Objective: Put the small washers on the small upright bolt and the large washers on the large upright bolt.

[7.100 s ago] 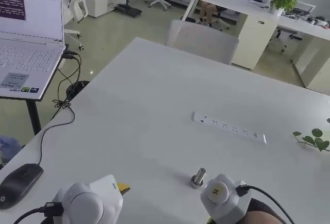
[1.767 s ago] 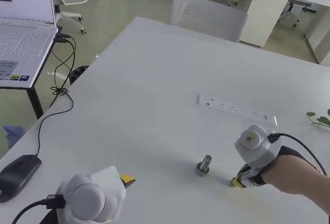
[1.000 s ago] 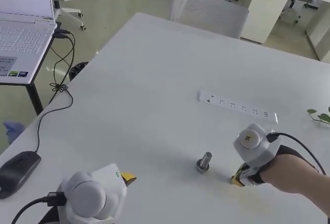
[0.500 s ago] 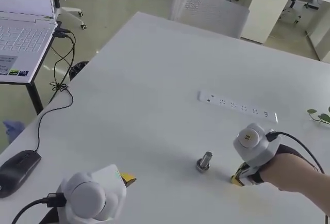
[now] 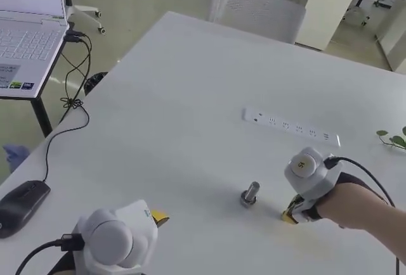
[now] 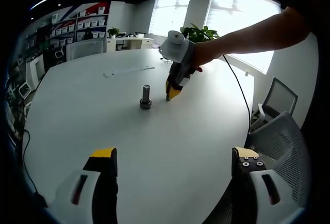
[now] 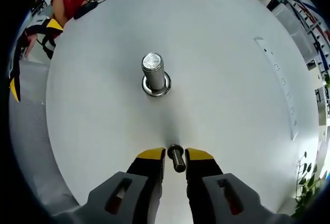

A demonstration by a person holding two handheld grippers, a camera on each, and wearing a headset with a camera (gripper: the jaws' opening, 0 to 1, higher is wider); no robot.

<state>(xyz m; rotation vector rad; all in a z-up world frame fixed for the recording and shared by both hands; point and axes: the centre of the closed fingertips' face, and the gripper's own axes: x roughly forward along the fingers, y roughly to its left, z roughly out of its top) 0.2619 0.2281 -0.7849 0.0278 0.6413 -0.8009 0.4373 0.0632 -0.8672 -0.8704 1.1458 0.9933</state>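
Now right gripper fingers closed on small bolt — large bolt upright dead ahead on desk; left gripper fingers spread.

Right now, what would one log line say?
right gripper: shut on small bolt | left gripper: open, empty | large bolt: upright on table

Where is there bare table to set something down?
Bare: the wide table stretch between power strip, mouse and far edge. Crowded: near edge, where the right gripper, shut on a small bolt, sits beside the large bolt.
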